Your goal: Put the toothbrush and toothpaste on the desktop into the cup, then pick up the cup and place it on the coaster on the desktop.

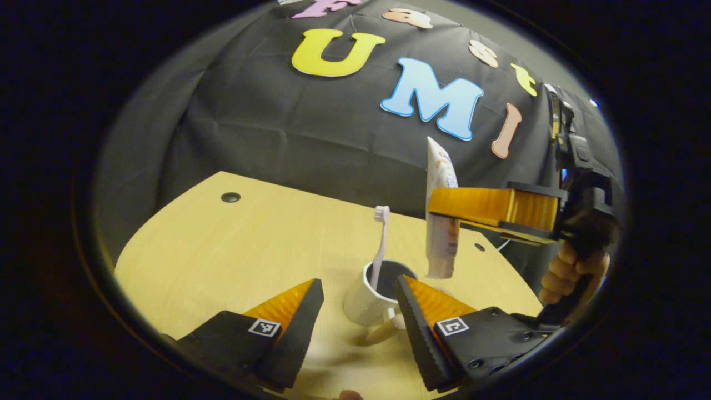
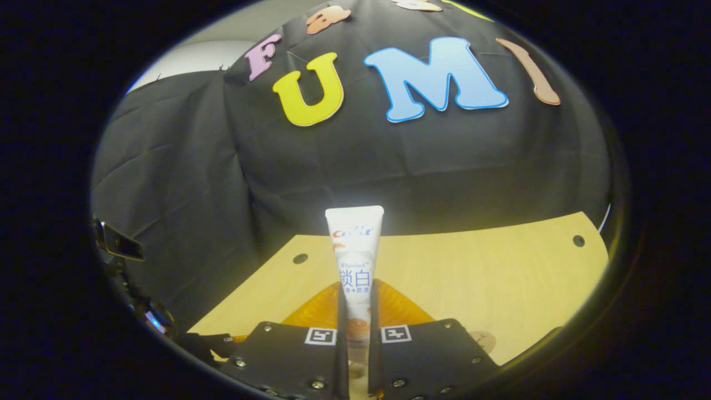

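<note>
A white cup (image 1: 364,303) stands on the wooden desktop (image 1: 233,250), with a toothbrush (image 1: 380,239) upright in it, bristles up. My left gripper (image 1: 358,314) is open low over the desk, and the cup sits just beyond and between its fingers. The right gripper (image 1: 439,214) reaches in from the right and holds the toothpaste tube (image 1: 441,253) upright, its lower end just above and to the right of the cup's rim. In the right gripper view, my right gripper (image 2: 354,333) is shut on the white toothpaste tube (image 2: 355,261), which stands straight up between the fingers.
A person's hand (image 1: 569,272) holds the right gripper's handle at the desk's right end. Cable holes (image 1: 230,196) (image 2: 578,240) mark the desktop. A small round coaster-like disc (image 2: 481,340) lies on the desk to the right of my right gripper. The desk's far edge meets the booth wall.
</note>
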Available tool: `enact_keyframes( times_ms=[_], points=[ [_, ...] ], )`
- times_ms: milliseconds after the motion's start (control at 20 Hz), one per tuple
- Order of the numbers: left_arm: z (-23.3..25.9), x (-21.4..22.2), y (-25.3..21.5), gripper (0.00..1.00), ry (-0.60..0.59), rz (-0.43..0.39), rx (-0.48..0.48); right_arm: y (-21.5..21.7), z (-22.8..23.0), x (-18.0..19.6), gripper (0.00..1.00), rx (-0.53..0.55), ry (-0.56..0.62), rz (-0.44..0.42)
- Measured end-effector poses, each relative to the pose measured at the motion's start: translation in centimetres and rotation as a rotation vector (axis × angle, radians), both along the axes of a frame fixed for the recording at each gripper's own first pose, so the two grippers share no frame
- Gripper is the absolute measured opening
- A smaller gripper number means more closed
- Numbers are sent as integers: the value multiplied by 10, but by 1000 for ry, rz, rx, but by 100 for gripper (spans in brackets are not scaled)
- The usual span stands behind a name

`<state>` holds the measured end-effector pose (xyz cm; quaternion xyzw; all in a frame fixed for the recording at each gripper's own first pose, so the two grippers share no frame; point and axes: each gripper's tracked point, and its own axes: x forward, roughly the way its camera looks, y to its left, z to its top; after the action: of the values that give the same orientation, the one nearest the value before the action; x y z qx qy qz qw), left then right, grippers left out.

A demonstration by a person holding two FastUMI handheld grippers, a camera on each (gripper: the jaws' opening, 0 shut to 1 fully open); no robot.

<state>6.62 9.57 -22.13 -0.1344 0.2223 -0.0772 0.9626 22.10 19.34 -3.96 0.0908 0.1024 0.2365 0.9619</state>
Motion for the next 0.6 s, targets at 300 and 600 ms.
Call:
enact_keyframes(
  times_ms=[300, 600],
  points=[
    [-12, -30, 20, 87, 48, 29, -25, 24, -23, 16, 17, -92, -40, -31],
    [-11, -37, 29, 87, 40, 26, -10, 23, -38, 16, 17, -130, -21, -65]
  ],
)
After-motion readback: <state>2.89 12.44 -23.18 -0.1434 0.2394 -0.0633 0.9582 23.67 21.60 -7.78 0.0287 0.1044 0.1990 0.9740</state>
